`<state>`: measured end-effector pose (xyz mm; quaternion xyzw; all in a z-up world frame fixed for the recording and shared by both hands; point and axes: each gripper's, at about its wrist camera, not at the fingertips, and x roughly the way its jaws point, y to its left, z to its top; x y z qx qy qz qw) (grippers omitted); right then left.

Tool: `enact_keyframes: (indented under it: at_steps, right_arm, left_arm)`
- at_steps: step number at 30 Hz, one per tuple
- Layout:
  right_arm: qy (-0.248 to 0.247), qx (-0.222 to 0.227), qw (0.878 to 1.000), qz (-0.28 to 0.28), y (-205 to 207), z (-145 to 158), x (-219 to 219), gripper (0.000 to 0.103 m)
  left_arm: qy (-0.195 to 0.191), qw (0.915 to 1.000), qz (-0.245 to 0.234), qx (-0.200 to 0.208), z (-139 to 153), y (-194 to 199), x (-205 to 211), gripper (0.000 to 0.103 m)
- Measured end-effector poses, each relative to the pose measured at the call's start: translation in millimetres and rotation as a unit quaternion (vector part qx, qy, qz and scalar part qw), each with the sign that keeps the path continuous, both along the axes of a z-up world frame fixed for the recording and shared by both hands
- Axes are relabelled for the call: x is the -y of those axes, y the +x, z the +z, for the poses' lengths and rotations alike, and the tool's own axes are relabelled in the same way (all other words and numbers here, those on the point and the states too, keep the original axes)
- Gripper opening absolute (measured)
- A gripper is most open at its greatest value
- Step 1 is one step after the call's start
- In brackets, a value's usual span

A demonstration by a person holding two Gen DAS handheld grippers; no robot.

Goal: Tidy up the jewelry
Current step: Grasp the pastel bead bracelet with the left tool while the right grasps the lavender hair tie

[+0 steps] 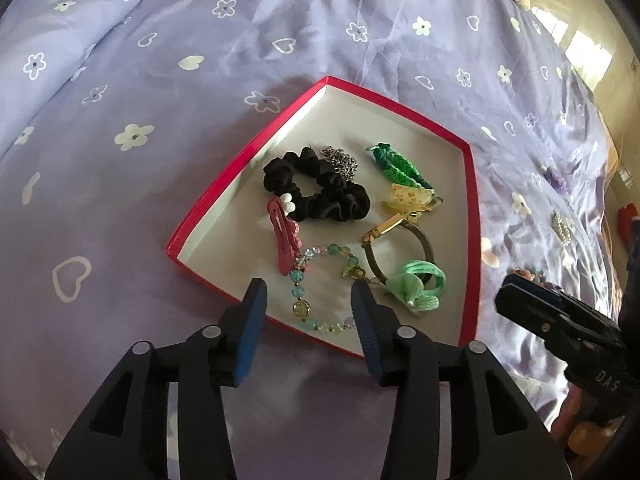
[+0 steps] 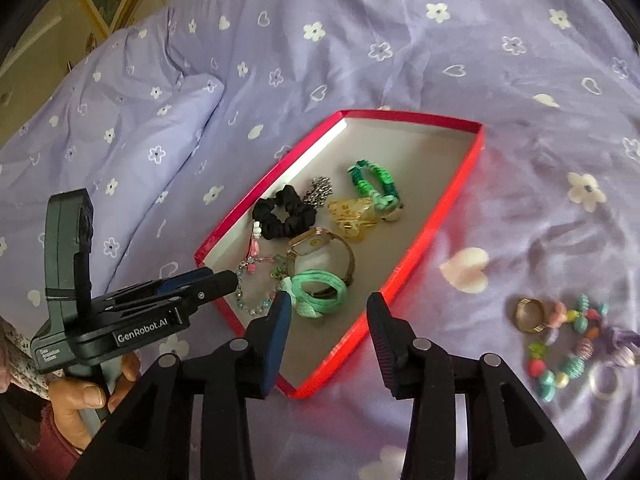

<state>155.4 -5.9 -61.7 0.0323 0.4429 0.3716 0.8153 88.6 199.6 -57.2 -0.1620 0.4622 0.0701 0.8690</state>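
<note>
The loose bead bracelet point(image 2: 568, 344) lies on the bed point(image 2: 360, 40), to the right of the right gripper point(image 2: 328, 320). This gripper is nearer & spread wide, holding nothing. The left gripper point(image 1: 308, 304) is also spread & empty, over the red box point(image 1: 474, 240).

A bed point(image 2: 360, 60) in lilac flower-and-heart sheets carries a red-rimmed tray point(image 2: 440, 236) at frame centre. At lower right on the sheet lie a gold ring point(image 2: 529, 314), a multicoloured bead bracelet point(image 2: 568, 344) and a silver ring point(image 2: 605, 385).

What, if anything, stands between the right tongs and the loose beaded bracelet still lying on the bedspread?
Nothing visible does. The right tongs hang open over the red box's near rim, and only bare bedspread separates them from the colourful beaded bracelet. A gold ring sits beside the bracelet, not across the way.
</note>
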Motion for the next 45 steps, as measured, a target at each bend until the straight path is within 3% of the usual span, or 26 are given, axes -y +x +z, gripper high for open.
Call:
enact_keyframes:
  at_steps: [9,25,36,45]
  right_arm:
    - [0.008,0.004,0.998,-0.056,-7,5,63,0.045]
    - [0.01,-0.012,0.987,-0.161,-21,-6,176,0.049]
    - [0.013,-0.011,0.981,-0.194,0,-10,202,0.049]
    - [0.024,-0.033,0.98,-0.193,32,-24,198,0.049]
  left_arm:
    - [-0.011,0.9997,-0.012,0.017,18,-13,24,0.049]
    - [-0.013,0.9944,-0.104,0.01,24,-10,112,0.05]
    - [-0.015,0.9877,-0.156,-0.002,15,10,161,0.05]
    - [-0.022,0.9771,-0.211,-0.008,4,43,203,0.05]
